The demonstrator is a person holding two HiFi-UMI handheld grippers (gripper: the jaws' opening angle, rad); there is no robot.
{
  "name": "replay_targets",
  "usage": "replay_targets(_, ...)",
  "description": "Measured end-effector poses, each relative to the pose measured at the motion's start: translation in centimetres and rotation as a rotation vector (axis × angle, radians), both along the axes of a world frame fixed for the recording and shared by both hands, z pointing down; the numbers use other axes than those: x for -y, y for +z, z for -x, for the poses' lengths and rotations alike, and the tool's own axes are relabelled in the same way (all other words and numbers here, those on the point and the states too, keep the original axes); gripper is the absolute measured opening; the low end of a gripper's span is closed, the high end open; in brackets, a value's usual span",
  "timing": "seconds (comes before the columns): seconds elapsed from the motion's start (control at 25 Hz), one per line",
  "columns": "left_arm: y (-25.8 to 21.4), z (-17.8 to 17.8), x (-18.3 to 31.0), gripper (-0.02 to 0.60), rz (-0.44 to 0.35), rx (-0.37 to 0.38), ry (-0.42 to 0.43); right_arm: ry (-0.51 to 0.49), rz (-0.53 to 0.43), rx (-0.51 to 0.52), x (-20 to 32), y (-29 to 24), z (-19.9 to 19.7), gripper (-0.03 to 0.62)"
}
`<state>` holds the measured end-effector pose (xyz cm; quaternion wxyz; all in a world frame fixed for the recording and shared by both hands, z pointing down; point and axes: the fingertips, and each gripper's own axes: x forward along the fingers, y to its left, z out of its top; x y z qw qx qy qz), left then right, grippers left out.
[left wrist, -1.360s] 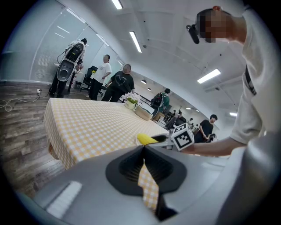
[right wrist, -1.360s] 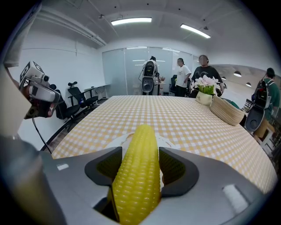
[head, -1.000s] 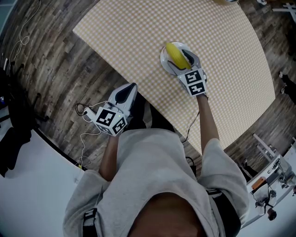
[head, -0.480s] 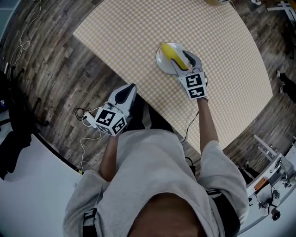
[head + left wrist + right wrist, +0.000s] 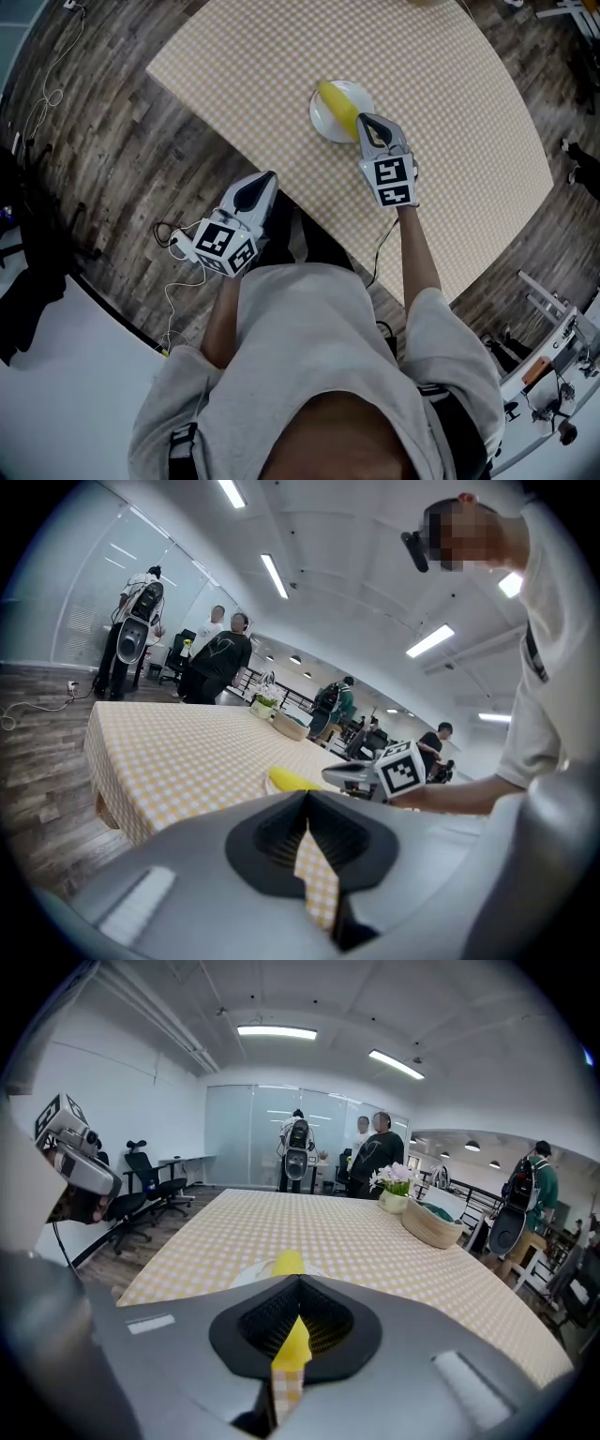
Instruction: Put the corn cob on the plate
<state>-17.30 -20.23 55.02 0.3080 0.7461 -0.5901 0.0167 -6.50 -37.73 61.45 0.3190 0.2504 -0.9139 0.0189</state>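
Now the corn cob lies on the plate — the job looks done, so the right gripper has just closed its jaws on nothing. The left gripper, jaws together too, isn't needed.

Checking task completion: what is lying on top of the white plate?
The yellow corn cob lies on the plate. The plate's surface beneath the cob is covered and cannot be seen.

You had bright, even light from ceiling strip lights; shadows were soft, views bent and darkened at the edges, near surfaces perhaps slightly blurred
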Motion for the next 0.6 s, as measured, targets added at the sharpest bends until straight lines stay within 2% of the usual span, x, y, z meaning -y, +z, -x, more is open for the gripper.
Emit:
replay_targets(0.32, -1.7, -2.7, -0.3, 0.008, -0.047, 0.032, 0.045, 0.025, -0.031, 0.055, -1.6, -2.5, -1.7, 0.000)
replay_targets(0.6, -6.6, -5.1, 0.8, 0.008, -0.147, 0.101, 0.099, 0.077, -0.074, 0.241, -4.0, -10.6, -3.4, 0.000)
